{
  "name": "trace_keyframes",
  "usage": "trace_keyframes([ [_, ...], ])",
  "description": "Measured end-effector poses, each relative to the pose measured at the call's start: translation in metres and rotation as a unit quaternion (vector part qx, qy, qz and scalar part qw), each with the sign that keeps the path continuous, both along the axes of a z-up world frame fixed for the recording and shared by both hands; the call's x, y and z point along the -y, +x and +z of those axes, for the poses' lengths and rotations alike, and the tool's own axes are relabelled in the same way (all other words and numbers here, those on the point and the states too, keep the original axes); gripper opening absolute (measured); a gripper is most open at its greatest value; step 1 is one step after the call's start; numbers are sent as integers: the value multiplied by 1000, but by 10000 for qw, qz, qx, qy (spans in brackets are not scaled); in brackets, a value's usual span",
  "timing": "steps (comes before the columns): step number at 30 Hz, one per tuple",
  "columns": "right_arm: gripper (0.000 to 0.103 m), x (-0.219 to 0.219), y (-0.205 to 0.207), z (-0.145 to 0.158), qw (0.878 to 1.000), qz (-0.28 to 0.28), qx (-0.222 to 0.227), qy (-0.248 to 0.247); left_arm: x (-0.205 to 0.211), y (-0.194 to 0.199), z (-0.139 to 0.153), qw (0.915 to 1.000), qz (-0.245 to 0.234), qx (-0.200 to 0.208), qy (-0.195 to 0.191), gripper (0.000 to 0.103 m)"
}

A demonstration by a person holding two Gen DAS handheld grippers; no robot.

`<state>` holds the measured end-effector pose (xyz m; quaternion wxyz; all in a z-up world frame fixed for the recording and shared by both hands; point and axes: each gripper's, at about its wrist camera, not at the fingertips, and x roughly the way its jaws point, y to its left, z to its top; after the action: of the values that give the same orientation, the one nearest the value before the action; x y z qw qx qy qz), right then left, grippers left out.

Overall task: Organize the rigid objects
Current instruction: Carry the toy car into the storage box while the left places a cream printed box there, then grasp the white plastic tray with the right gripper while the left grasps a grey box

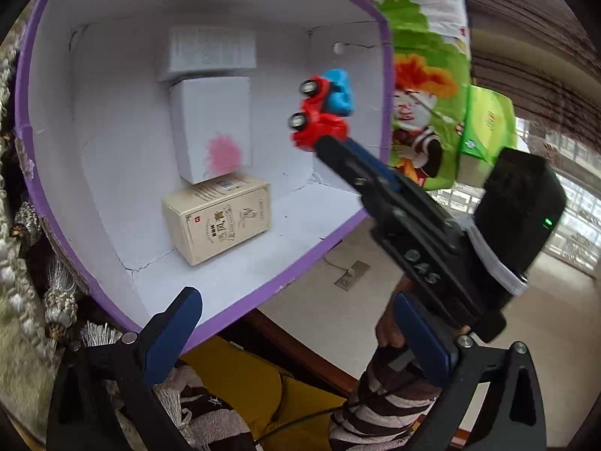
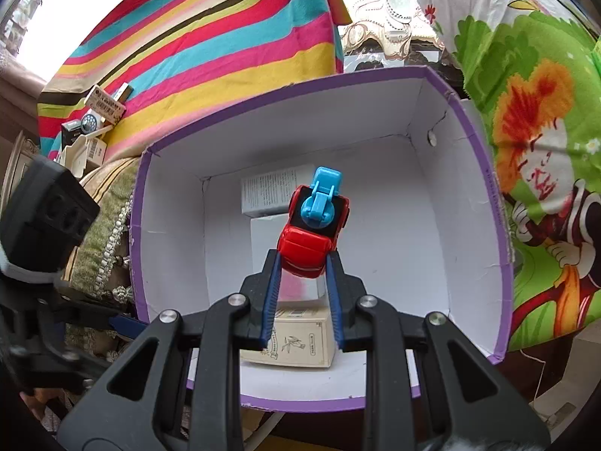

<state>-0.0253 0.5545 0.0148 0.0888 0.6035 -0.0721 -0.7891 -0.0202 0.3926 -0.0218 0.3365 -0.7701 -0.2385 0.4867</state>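
Observation:
A red and blue toy car is clamped between the fingers of my right gripper, held over the inside of a purple-rimmed white box. In the left wrist view the toy car hangs above the box's right side, on the tip of the right gripper. Three small cartons lie in a row in the box: a printed white one, a white one with a pink spot, a beige one. My left gripper is open and empty at the box's near rim.
A striped blanket lies behind the box with a heap of small boxes and items at its left. A green cartoon cloth hangs to the right. A green tissue pack sits beyond the box. Tasselled fabric edges the left.

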Motion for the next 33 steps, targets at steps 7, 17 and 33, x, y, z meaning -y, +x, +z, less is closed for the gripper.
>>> trace_keyframes([
  [7,28,21,3,-24,9993,222,288,-54,42,-3,47,9918,284,-777,975,103],
  [17,29,40,-5,-44,9978,489,415,184,143,-9,81,9591,982,-2564,695,103],
  [33,62,45,10,7,9990,-195,-208,-359,277,12,92,8970,1594,-4114,-272,103],
])
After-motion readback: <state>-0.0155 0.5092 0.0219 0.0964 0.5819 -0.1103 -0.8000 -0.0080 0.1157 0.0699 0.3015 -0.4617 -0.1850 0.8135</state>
